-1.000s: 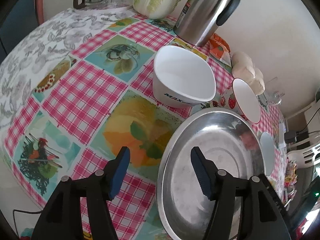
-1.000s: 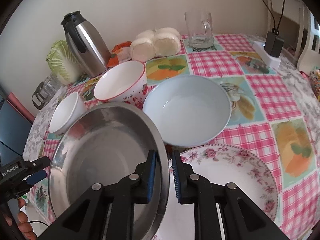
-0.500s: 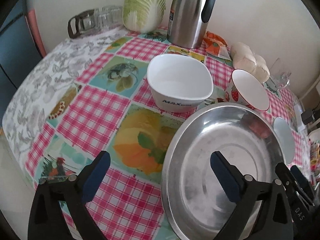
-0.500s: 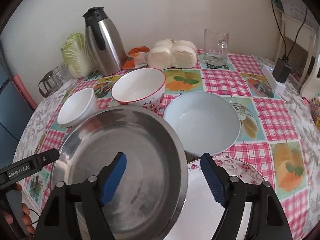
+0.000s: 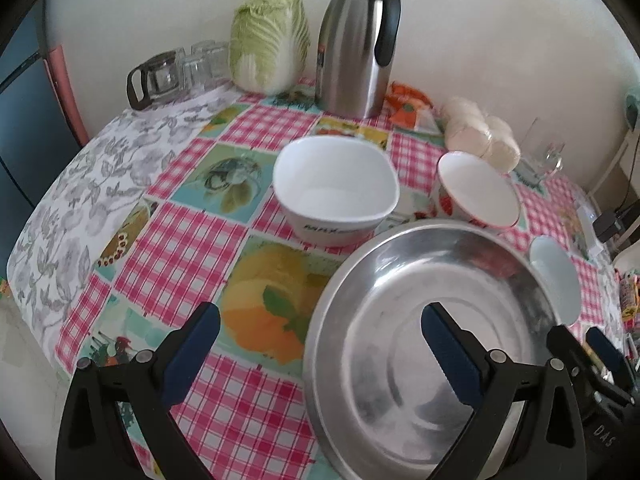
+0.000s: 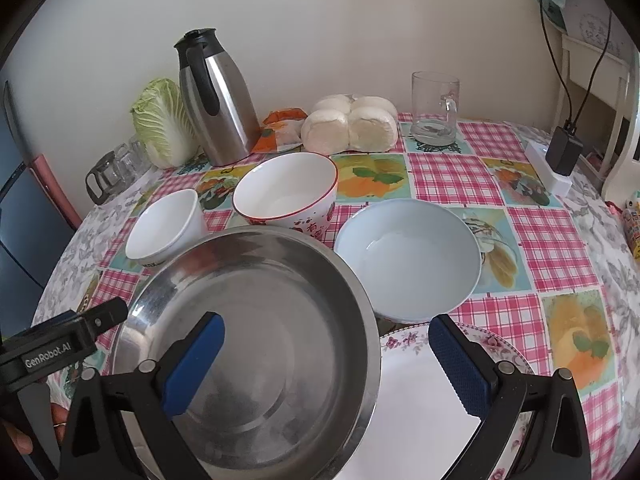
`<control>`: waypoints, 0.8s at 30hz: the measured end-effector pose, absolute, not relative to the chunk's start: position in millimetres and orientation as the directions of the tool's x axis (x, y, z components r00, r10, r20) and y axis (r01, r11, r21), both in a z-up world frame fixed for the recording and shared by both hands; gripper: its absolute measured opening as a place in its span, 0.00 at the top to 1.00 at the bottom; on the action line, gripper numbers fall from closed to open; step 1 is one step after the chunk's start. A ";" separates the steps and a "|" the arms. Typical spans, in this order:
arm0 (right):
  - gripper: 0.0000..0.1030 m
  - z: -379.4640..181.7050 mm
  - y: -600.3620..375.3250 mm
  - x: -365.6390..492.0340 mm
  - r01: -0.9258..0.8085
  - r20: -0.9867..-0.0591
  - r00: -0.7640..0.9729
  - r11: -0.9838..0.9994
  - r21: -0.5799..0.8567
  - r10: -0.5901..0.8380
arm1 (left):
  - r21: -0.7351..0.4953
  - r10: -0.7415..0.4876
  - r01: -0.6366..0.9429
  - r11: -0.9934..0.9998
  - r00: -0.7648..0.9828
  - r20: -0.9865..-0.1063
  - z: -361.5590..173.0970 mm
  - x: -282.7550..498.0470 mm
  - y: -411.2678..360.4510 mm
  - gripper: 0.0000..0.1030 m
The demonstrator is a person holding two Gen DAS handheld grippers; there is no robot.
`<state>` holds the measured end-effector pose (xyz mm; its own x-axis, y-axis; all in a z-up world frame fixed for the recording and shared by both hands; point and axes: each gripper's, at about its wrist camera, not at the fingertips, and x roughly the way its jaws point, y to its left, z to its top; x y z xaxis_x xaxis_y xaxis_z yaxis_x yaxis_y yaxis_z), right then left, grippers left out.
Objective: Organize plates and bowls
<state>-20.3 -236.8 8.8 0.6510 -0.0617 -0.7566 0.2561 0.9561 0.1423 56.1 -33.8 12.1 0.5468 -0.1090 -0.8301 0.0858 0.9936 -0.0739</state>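
- Steel dish (image 6: 256, 320) sits mouth up, slightly tilted, overlapping the floral plate (image 6: 420, 400).
- Left gripper (image 5: 320, 356) and right gripper (image 6: 326, 364) gape wide, right just opened, holding nothing.

Both grippers point steeply downward, their jaws just opened wide and nothing pinched between the blue pads. The left gripper (image 5: 320, 344) hangs spread — in the right wrist view its body shows at lower left. The right gripper (image 6: 326, 354) is equally splayed — pads apart.
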 end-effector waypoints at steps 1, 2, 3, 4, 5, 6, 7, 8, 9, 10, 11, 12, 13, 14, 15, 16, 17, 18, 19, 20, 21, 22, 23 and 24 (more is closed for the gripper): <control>0.00 9.3 -236.3 -21.6 0.255 -0.754 0.654 0.956 0.144 -0.061 | -0.082 -0.116 0.086 0.993 0.553 -0.825 12.8 55.3 -34.6 0.02; 0.00 10.6 -236.2 -22.8 0.252 -0.749 0.660 0.956 0.149 -0.057 | -0.092 -0.128 0.091 0.992 0.556 -0.821 13.6 54.5 -35.9 0.02; 0.00 12.5 -236.2 -24.6 0.245 -0.743 0.667 0.957 0.158 -0.049 | -0.107 -0.144 0.099 0.989 0.561 -0.815 15.1 53.7 -37.0 0.02; 0.00 14.1 -236.2 -26.2 0.243 -0.739 0.673 0.956 0.164 -0.044 | -0.119 -0.157 0.104 0.987 0.569 -0.807 17.4 52.2 -38.1 0.02; 0.00 15.7 -236.3 -28.1 0.243 -0.734 0.677 0.955 0.168 -0.044 | -0.130 -0.169 0.108 0.986 0.590 -0.790 22.3 49.6 -39.2 0.02; 0.00 18.0 -236.8 -30.8 0.248 -0.729 0.682 0.954 0.167 -0.050 | -0.136 -0.174 0.109 0.985 0.607 -0.775 25.9 47.6 -39.8 0.02; 0.00 19.8 -236.9 -33.1 0.251 -0.726 0.686 0.954 0.166 -0.054 | -0.142 -0.183 0.115 0.983 0.626 -0.758 30.4 45.3 -40.6 0.02; 0.00 21.3 -237.6 -35.3 0.253 -0.722 0.689 0.953 0.167 -0.057 | -0.150 -0.192 0.119 0.981 0.646 -0.739 35.4 42.4 -41.5 0.02; 0.00 22.7 -238.3 -37.5 0.255 -0.719 0.693 0.953 0.166 -0.060 | -0.164 -0.205 0.123 0.979 0.663 -0.720 40.3 39.2 -42.3 0.02; 0.00 23.9 -238.4 -39.2 0.256 -0.717 0.694 0.953 0.164 -0.063 | -0.180 -0.220 0.129 0.975 0.674 -0.705 44.1 36.7 -43.4 0.02; 0.00 25.9 -238.4 -41.9 0.255 -0.714 0.697 0.954 0.157 -0.069 | -0.196 -0.236 0.137 0.971 0.681 -0.694 47.7 34.4 -44.5 0.02; 0.00 27.4 -238.8 -45.1 0.255 -0.712 0.698 0.956 0.147 -0.076 | -0.208 -0.250 0.145 0.967 0.685 -0.684 50.9 32.2 -45.8 0.02; 0.00 28.6 -240.1 -47.9 0.255 -0.711 0.699 0.956 0.142 -0.081 | -0.214 -0.259 0.152 0.965 0.688 -0.678 53.4 29.9 -47.7 0.02; 0.00 29.3 -241.7 -51.0 0.258 -0.710 0.699 0.956 0.139 -0.085 | -0.217 -0.267 0.160 0.963 0.692 -0.671 55.9 26.8 -50.9 0.02; 0.00 30.0 -244.6 -55.8 0.264 -0.709 0.700 0.955 0.138 -0.091 | -0.221 -0.272 0.164 0.961 0.695 -0.666 57.5 24.6 -53.4 0.02; 0.00 30.1 -246.6 -58.7 0.268 -0.708 0.700 0.954 0.138 -0.094 | -0.226 -0.279 0.170 0.959 0.698 -0.659 58.9 22.2 -55.7 0.02; 0.00 29.9 -249.3 -62.6 0.271 -0.707 0.701 0.953 0.138 -0.098 | -0.230 -0.287 0.177 0.957 0.699 -0.655 60.4 18.5 -59.6 0.02; 0.00 29.1 -253.5 -67.7 0.276 -0.707 0.699 0.952 0.135 -0.103 | -0.232 -0.291 0.181 0.956 0.698 -0.654 61.0 15.7 -62.8 0.02; 0.00 28.4 -256.2 -70.6 0.279 -0.709 0.697 0.951 0.133 -0.106 | -0.236 -0.298 0.187 0.954 0.692 -0.658 60.1 13.0 -66.2 0.02; 0.00 27.3 -260.0 -74.2 0.285 -0.712 0.694 0.950 0.130 -0.111 | -0.241 -0.304 0.189 0.952 0.676 -0.671 57.4 11.1 -70.3 0.02; 0.00 25.5 -264.4 -78.4 0.289 -0.715 0.689 0.949 0.125 -0.115 | -0.265 -0.324 0.191 0.945 0.655 -0.683 54.0 9.2 -73.6 0.02; 0.00 24.2 -267.9 -81.7 0.290 -0.718 0.686 0.950 0.119 -0.119 | -0.301 -0.352 0.191 0.935 0.625 -0.697 50.0 7.2 -77.2 0.02; 0.00 22.4 -271.7 -86.1 0.293 -0.720 0.682 0.950 0.112 -0.126 | -0.321 -0.368 0.190 0.928 0.605 -0.706 47.3 6.1 -79.7 0.02; 0.00 19.9 -277.4 -91.7 0.299 -0.724 0.677 0.948 0.106 -0.133 | -0.346 -0.390 0.191 0.919 0.584 -0.712 43.7 4.5 -83.6 0.02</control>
